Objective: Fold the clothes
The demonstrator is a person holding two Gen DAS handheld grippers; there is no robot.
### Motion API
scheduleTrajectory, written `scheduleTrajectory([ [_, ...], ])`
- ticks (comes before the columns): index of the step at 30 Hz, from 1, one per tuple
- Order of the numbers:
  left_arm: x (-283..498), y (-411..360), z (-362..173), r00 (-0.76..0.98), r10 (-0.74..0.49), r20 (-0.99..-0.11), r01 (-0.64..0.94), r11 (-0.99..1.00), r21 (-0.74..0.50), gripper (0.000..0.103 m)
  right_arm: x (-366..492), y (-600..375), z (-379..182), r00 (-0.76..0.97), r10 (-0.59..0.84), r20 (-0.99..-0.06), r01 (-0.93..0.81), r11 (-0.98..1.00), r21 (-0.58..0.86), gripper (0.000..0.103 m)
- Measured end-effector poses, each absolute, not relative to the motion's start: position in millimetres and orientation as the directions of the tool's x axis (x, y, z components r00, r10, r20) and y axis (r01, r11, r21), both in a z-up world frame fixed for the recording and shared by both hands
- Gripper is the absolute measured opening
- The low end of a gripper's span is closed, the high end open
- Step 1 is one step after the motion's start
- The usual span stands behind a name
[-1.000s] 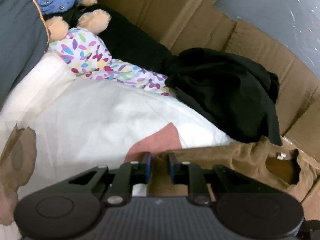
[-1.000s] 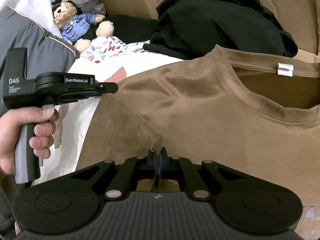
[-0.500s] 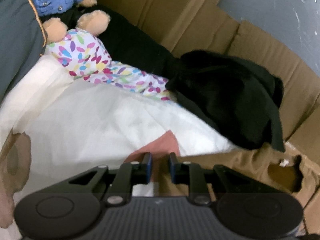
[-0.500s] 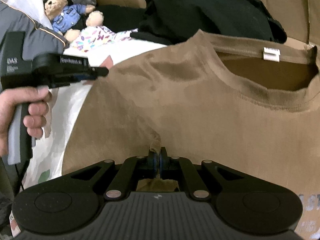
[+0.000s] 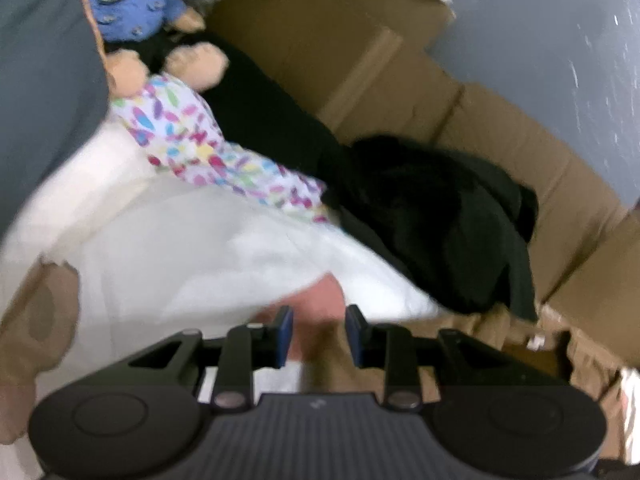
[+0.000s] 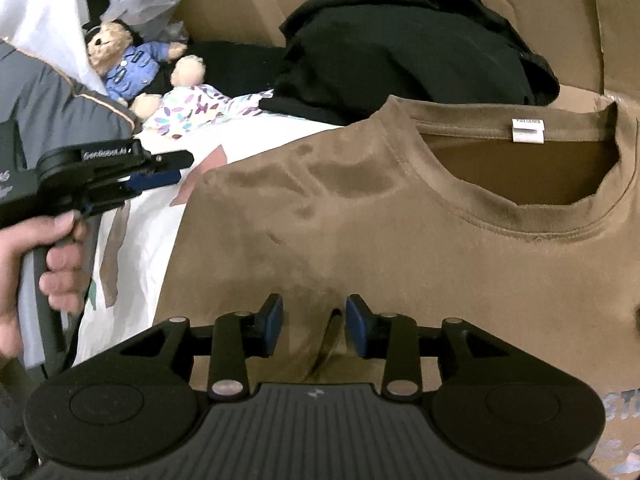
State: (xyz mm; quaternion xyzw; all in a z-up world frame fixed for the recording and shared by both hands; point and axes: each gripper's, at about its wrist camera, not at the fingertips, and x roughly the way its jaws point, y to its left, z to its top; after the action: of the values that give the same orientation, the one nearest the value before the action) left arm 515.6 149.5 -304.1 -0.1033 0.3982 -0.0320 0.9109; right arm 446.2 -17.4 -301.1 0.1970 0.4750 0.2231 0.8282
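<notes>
Brown T-shirt [image 6: 400,240] lies flat, collar away; we keep both grippers, left gripper [image 5: 316,332] and right gripper [image 6: 314,326], fingers spread, clear of its small crease.

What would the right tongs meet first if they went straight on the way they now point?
Probably the brown T-shirt: the open right tongs already straddle a ridge of its fabric. Depth is unclear.

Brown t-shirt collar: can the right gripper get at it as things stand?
Probably yes. The right gripper is open over the brown t-shirt, and the collar lies flat ahead with nothing on it. The black garment sits beyond.
</notes>
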Motion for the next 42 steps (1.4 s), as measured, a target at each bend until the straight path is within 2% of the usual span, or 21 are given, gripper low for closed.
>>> scheduleTrajectory([
  [1,517.5,148.0,-307.9,0.674,-0.133,-0.726,-0.028,0.978,-0.205,0.031,447.2,-16.5,-303.3,0.446,0.548,-0.708,-0.175,0.829,0.532,0.039],
  [2,520.3,147.1,-310.6,0.67,-0.124,-0.732,-0.032,0.98,-0.195,0.03,447.7,-16.3,-305.3,0.441,0.542,-0.716,-0.17,0.833,0.526,0.033],
  [3,521.5,146.5,-312.4,0.672,-0.106,-0.733,-0.043,0.983,-0.181,0.028,448.2,-16.7,-307.6,0.436,0.536,-0.723,-0.164,0.837,0.522,0.013],
  [4,522.3,145.9,-313.9,0.674,-0.085,-0.734,-0.055,0.985,-0.165,0.025,448.4,-18.1,-310.6,0.431,0.532,-0.729,-0.159,0.84,0.519,0.006],
  [6,523.4,144.5,-315.2,0.679,-0.056,-0.732,-0.082,0.985,-0.151,0.021,448.0,-21.5,-316.2,0.425,0.526,-0.736,-0.155,0.844,0.514,0.003],
  [8,523.7,140.5,-315.8,0.685,-0.031,-0.728,-0.086,0.989,-0.123,0.019,446.1,-24.5,-318.5,0.427,0.525,-0.736,-0.156,0.845,0.512,0.003],
  [11,523.8,146.1,-312.6,0.688,-0.048,-0.724,-0.1,0.982,-0.161,0.018,442.4,-25.8,-318.5,0.423,0.517,-0.744,-0.166,0.851,0.498,0.003],
  [13,520.7,153.8,-306.4,0.7,-0.073,-0.711,-0.111,0.972,-0.209,0.021,441.2,-25.6,-315.6,0.416,0.51,-0.753,-0.172,0.857,0.485,0.003],
  [17,503.6,165.1,-292.3,0.71,-0.07,-0.701,-0.114,0.971,-0.212,0.027,436.0,-32.2,-309.6,0.427,0.49,-0.76,-0.171,0.869,0.464,0.008],
  [30,405.0,202.1,-310.1,0.615,-0.116,-0.78,-0.095,0.971,-0.219,0.028,403.7,-20.5,-282.2,0.416,0.505,-0.757,-0.256,0.863,0.435,0.008],
  [42,355.9,190.1,-335.2,0.542,-0.137,-0.829,0.0,0.987,-0.163,0.027,368.0,17.4,-261.0,0.411,0.507,-0.757,-0.33,0.857,0.395,0.008],
])
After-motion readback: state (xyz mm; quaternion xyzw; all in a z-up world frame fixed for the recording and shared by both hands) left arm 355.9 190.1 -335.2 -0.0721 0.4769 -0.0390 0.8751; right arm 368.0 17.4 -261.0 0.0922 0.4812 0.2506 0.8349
